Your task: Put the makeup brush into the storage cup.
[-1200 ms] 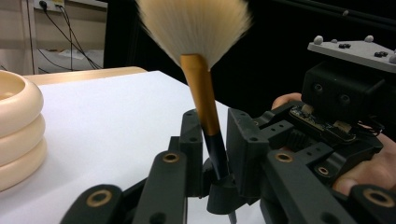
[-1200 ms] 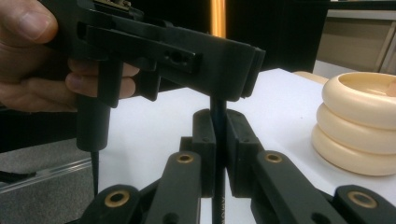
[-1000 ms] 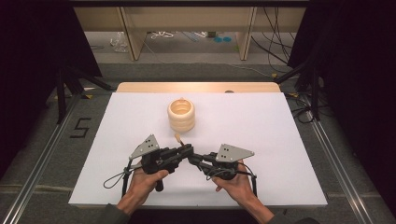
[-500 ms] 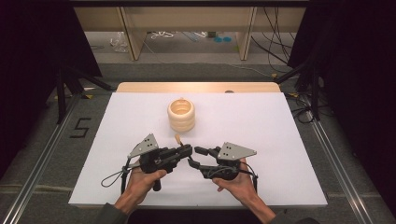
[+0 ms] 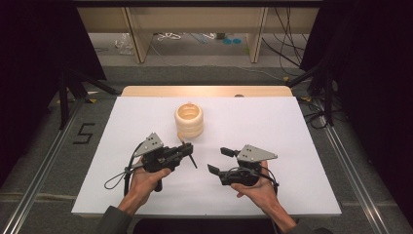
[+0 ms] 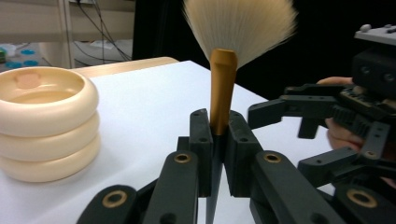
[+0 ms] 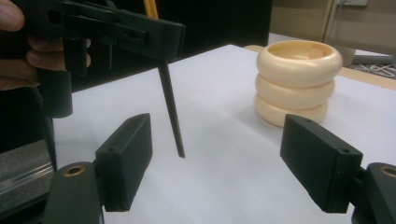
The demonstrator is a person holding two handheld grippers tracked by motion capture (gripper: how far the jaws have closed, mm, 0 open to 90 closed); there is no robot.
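Note:
A brush with pale bristles (image 6: 240, 25), a gold ferrule (image 6: 222, 84) and a thin black handle (image 7: 170, 107) stands upright in my left gripper (image 6: 219, 123), which is shut on it just below the ferrule. In the high view the left gripper (image 5: 184, 150) sits left of centre with the handle's tip (image 5: 194, 163) pointing down. My right gripper (image 5: 219, 160) lies to its right; its jaws have just been opening and stand wide (image 7: 224, 158), with the handle tip ahead of them and nothing between the pads. A cream three-ringed holder (image 5: 190, 119) stands behind.
The white tabletop (image 5: 272, 126) spreads wide around both hands. The cream holder (image 7: 296, 81) is hollow at the top (image 6: 44, 88). A wooden strip (image 5: 204, 91) edges the far side, with dark stands and cables on the floor beyond.
The right gripper's jaws have opened off the brush handle, and the right hand has drawn a little to the right, away from the left gripper. The left gripper keeps its hold.

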